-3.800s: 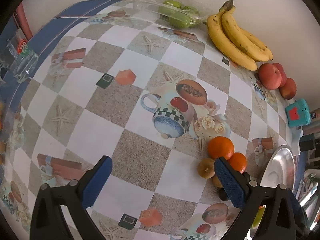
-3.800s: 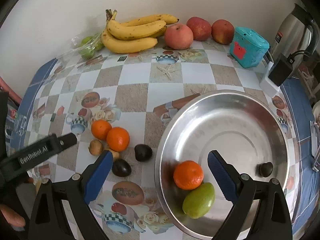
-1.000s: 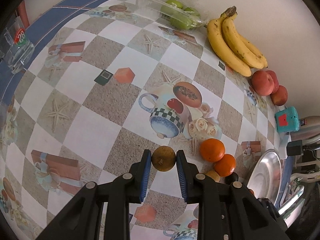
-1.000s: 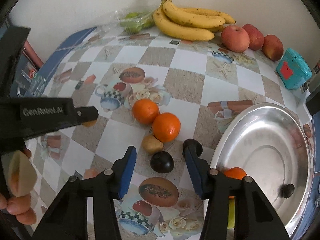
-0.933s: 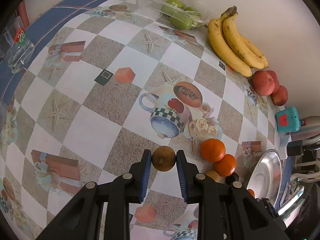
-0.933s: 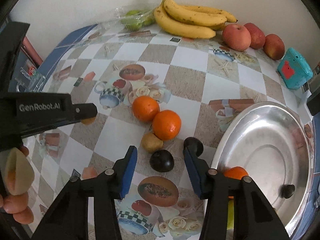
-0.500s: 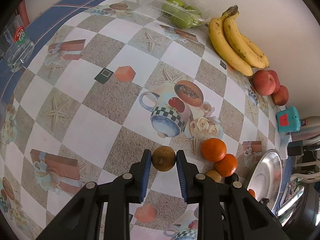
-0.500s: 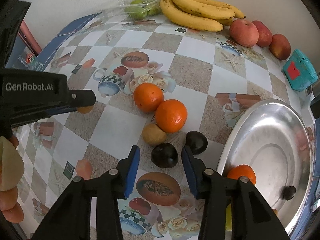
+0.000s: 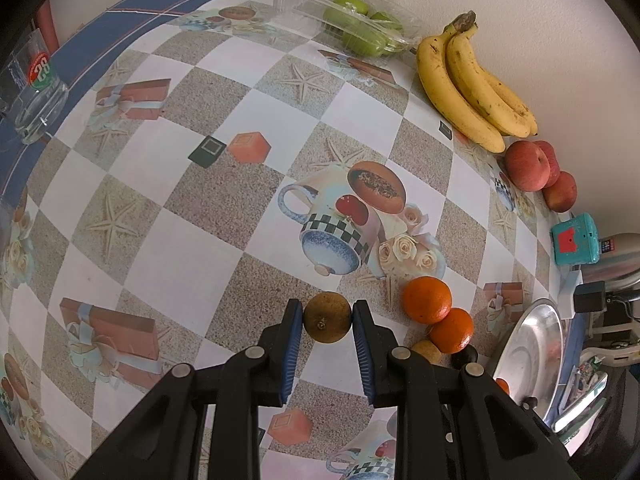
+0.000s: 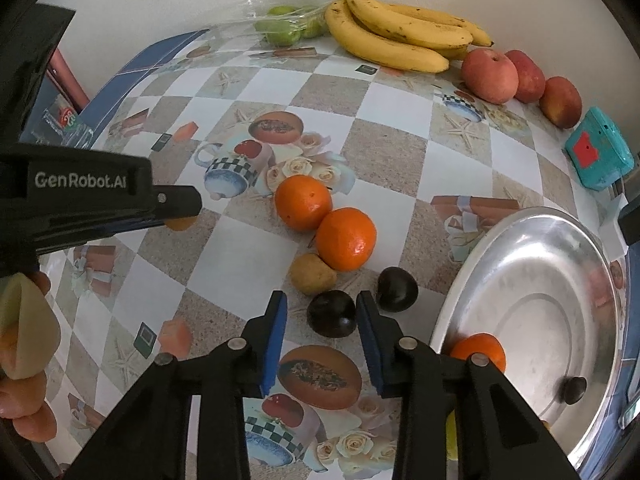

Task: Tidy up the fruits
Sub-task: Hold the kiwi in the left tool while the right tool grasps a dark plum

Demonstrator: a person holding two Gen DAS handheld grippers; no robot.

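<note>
The right gripper (image 10: pixel 321 322) sits low near the worktop's front edge with a dark round fruit (image 10: pixel 331 314) between its jaws; the jaws have just been closing, the right pad touching it or nearly so and a gap open on the left, so it is not yet clamped. In the steel bowl (image 10: pixel 532 240) at the right edge lie an orange (image 10: pixel 478 350), a small dark fruit (image 10: pixel 575 389) and a sliver of something yellow-green behind the gripper; that much appears done. The left gripper (image 9: pixel 327 320) is clenched on a brown round fruit (image 9: pixel 327 323), carried above the tabletop and not yet delivered. Left on the cloth just beyond: a second dark fruit (image 10: pixel 397 283), a tan fruit (image 10: pixel 312 273) and two oranges (image 10: pixel 346 238) touching each other. Along the far edge by the wall wait the bananas (image 10: pixel 400 36), three apples (image 10: pixel 489 70) and green fruit in a clear bag (image 10: pixel 286 24); my judgement is that well under half is sorted.
</note>
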